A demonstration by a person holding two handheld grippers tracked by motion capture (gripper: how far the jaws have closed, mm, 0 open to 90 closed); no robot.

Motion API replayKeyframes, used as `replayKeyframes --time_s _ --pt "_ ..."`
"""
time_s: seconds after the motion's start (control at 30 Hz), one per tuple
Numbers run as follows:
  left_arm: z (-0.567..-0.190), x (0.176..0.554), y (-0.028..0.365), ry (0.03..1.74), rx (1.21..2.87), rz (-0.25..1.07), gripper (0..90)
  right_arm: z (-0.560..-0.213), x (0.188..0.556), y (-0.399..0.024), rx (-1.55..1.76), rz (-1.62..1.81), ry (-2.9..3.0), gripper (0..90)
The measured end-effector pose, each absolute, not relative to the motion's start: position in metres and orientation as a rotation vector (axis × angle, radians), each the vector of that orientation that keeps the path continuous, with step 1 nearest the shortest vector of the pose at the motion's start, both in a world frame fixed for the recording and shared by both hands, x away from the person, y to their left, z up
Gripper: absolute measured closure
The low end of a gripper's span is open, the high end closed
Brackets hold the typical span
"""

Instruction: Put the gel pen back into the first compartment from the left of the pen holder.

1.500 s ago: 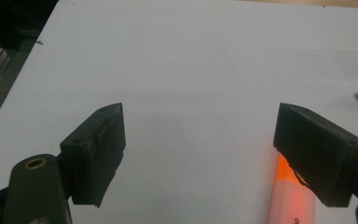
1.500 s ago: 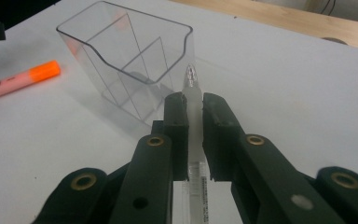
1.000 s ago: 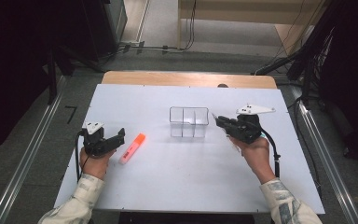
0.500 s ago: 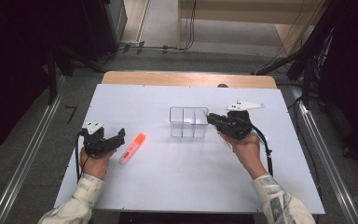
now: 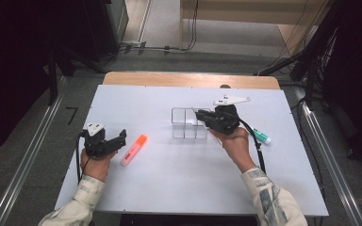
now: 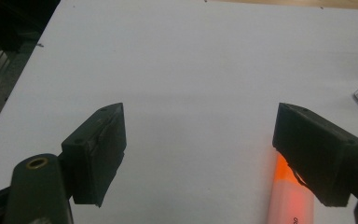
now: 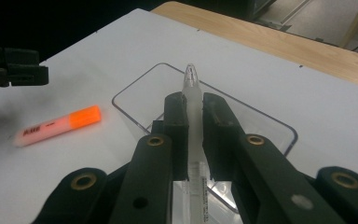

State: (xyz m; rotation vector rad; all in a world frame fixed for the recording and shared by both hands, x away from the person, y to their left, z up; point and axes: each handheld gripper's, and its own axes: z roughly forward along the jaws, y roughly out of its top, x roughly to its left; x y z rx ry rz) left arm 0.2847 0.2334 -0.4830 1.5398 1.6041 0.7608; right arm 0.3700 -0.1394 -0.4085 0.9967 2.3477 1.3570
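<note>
While the left gripper point(image 6: 198, 154) gapes beside the highlighter point(image 6: 291, 196), the right gripper point(image 7: 195, 105) clamps a pen point(image 7: 192, 100)

Left gripper point(image 5: 119, 139) is held low at the table's left, jaws spread wide. Right gripper point(image 5: 201, 115) is extended forward, jaws clamped together.

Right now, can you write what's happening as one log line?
right gripper: shut on clear pen | over clear tray | left gripper: open, beside orange highlighter

The orange highlighter point(image 6: 291, 198) is cut off by the frame's bottom edge, its cap partly hidden behind the left gripper's fingers point(image 6: 319, 154).
</note>
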Motion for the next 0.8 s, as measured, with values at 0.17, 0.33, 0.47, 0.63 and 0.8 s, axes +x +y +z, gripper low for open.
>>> replayKeyframes --time_s 0.17,0.33,0.47,0.63,0.8 --pt "-0.483 0.285 0.233 1.603 1.539 0.762 17.6 -0.407 0.374 -0.131 0.993 1.358 2.354 78.9" --pt "-0.483 0.285 0.232 1.601 1.544 0.762 17.6 -0.407 0.380 -0.125 0.994 1.351 2.361 78.9" --pt "-0.483 0.285 0.233 1.603 1.540 0.762 17.7 -0.408 0.383 -0.119 1.003 1.350 2.366 78.9" --pt "-0.483 0.286 0.233 1.601 1.542 0.761 17.7 -0.410 0.387 -0.114 0.999 1.346 2.375 78.9" --pt "-0.483 0.286 0.232 1.600 1.542 0.760 17.6 -0.406 0.392 -0.107 0.994 1.354 2.377 78.9"
